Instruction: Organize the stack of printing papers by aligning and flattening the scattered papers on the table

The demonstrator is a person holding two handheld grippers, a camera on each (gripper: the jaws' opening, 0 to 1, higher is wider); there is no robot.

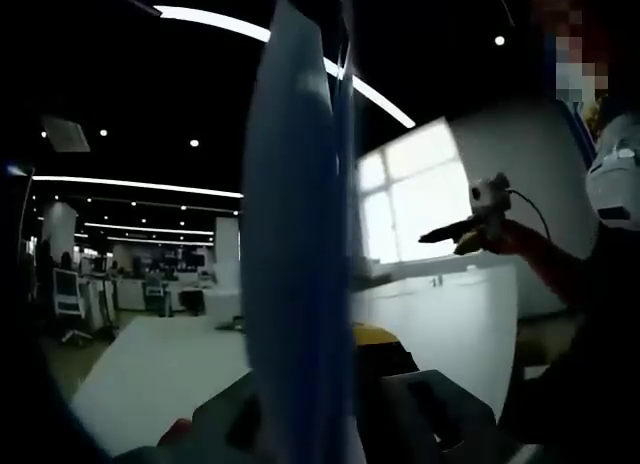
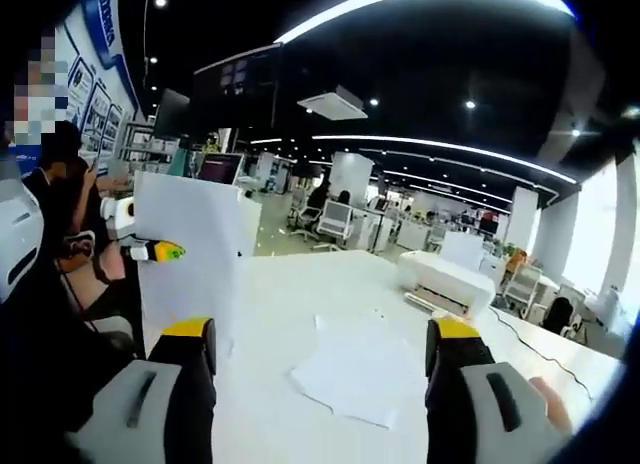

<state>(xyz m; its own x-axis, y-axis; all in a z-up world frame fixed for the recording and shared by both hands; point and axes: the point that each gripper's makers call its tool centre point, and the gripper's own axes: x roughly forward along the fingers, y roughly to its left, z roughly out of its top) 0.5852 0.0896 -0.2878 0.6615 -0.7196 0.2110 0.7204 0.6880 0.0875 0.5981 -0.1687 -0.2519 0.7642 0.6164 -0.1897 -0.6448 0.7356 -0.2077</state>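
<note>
A stack of white printing papers stands edge-on in the left gripper view, rising between the jaws of my left gripper, which is shut on its lower edge. One sheet fans out to the right. In the right gripper view that same upright stack is at the left, with the left gripper's yellow tip against it. My right gripper hangs open above the white table, its jaws wide apart with nothing between them. A few loose sheets lie flat just ahead of it.
A white printer sits on the table's far right. A person sits at the left, close to the held stack. Office desks, chairs and screens fill the background. A cable runs along the table's right edge.
</note>
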